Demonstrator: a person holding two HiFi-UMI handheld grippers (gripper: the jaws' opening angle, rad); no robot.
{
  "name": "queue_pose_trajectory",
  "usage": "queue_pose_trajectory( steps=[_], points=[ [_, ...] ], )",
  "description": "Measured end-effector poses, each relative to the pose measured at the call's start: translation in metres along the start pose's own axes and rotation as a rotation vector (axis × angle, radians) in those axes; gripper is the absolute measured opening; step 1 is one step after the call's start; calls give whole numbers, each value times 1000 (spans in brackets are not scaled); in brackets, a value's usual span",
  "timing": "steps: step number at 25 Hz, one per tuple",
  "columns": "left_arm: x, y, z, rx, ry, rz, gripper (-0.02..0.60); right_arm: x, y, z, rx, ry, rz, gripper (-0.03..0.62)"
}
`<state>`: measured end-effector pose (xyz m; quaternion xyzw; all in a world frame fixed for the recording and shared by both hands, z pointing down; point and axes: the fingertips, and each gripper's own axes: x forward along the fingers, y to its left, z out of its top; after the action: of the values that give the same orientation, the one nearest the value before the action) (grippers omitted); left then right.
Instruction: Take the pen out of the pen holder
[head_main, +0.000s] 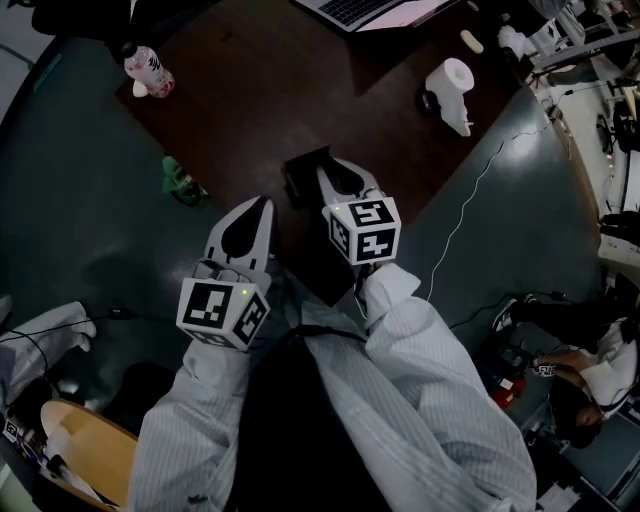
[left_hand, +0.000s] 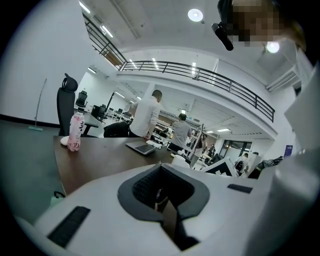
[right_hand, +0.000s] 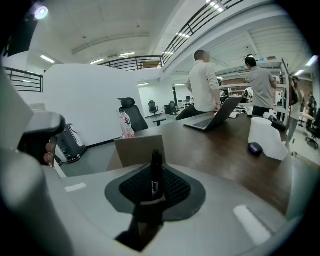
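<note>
In the right gripper view a black pen (right_hand: 155, 172) stands upright between the dark pads of my right gripper (right_hand: 150, 200), which is shut on it. Just behind it stands the box-shaped pen holder (right_hand: 139, 149). The head view shows the right gripper (head_main: 333, 172) reaching over the dark pen holder (head_main: 303, 172) at the near corner of the brown table (head_main: 270, 90); the pen itself is hidden there. My left gripper (head_main: 262, 206) hangs beside it to the left, off the table's edge, with its jaws together (left_hand: 167, 200) and nothing held.
A pink bottle (head_main: 148, 70) stands at the table's far left, with a white paper roll (head_main: 452, 85) and a laptop (head_main: 360, 10) farther back. A green object (head_main: 182, 183) lies on the floor by the table. A white cable (head_main: 470, 200) runs across the floor at the right.
</note>
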<state>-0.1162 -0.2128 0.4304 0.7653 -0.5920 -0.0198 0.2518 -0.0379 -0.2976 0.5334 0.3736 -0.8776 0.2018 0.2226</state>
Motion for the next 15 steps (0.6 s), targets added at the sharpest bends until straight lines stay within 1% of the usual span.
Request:
queue_pose_trajectory(
  steps=[9,15],
  points=[
    [-5,-7,4,9,-17,-5,2,-18,2,9,30,-53,15,61],
    [-9,-15,14,23,-46,-25,2,-47,8,36,45,-141,36,60]
  ],
)
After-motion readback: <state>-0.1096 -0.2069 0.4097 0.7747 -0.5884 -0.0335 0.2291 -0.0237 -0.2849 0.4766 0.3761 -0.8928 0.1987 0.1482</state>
